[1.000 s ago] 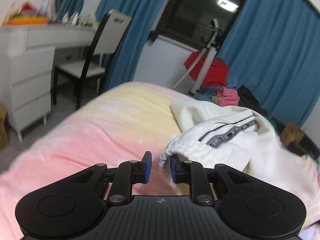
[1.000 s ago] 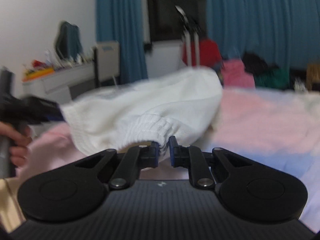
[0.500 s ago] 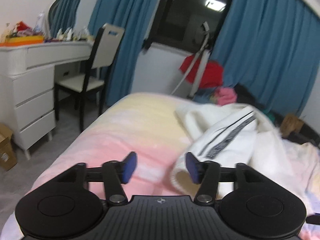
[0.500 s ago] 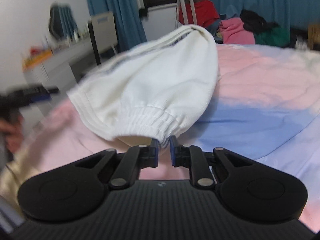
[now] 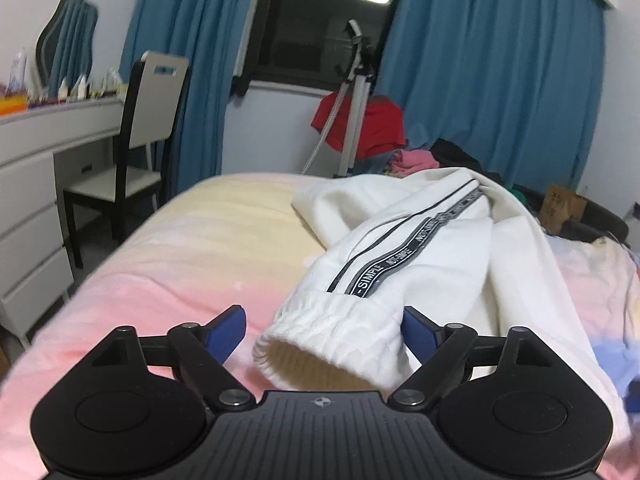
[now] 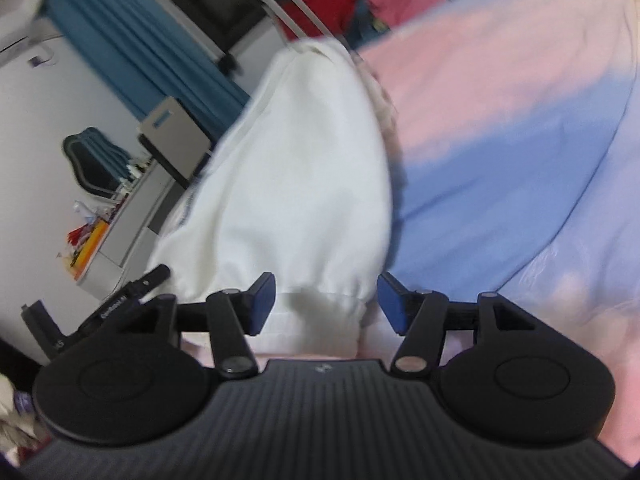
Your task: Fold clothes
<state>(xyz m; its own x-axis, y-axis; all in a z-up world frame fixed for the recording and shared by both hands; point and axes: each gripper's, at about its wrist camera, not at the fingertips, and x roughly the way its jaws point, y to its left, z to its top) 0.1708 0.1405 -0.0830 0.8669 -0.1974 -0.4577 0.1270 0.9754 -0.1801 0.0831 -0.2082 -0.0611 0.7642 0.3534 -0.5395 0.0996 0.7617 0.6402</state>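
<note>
White sweatpants [image 5: 416, 248] with a grey lettered side stripe lie folded on the pink, yellow and blue bedspread [image 5: 192, 248]. One ribbed ankle cuff [image 5: 332, 340] rests loose between the spread blue pads of my left gripper [image 5: 322, 334], which is open. In the tilted, blurred right wrist view the same white pants [image 6: 304, 176] stretch away from my right gripper [image 6: 322, 304], also open, with the other cuff [image 6: 324, 316] lying between its fingers and not pinched. The left gripper's black body [image 6: 104, 308] shows at the lower left there.
A white dressing table [image 5: 36, 168] with a mirror and a white chair [image 5: 136, 160] stand left of the bed. Blue curtains [image 5: 492, 80], a dark window, a tripod stand [image 5: 354, 100] and a pile of red, pink and dark clothes [image 5: 384, 136] are beyond the bed's far end.
Both grippers have let go of the cuffs: the left opened half a second ago, the right opened just now. The pants have dropped flat onto the bed. The right view has tilted.
</note>
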